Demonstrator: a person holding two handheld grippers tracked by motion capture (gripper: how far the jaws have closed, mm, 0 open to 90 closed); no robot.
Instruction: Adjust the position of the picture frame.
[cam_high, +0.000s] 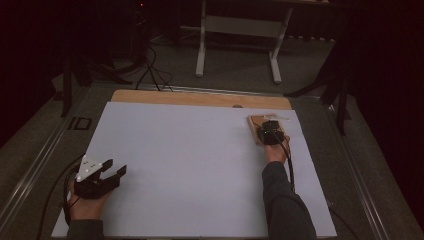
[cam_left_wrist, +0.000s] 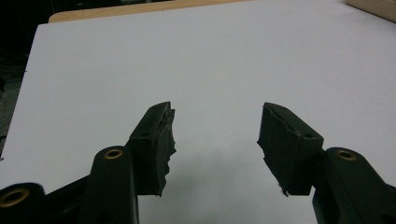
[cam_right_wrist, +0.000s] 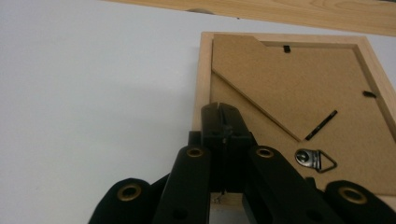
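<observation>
A wooden picture frame lies face down at the far right of the white board. Its brown backing carries a metal hanging ring and a black turn clip. My right gripper is over the frame's near left part; its jaws are shut together just above the backing, and I see nothing between them. My left gripper rests at the board's near left corner. In the left gripper view it is open, with only bare white board between its fingers.
A strip of wooden tabletop shows beyond the board's far edge. A corner of the frame sits at the top right of the left gripper view. A white stand and cables are on the floor behind the table.
</observation>
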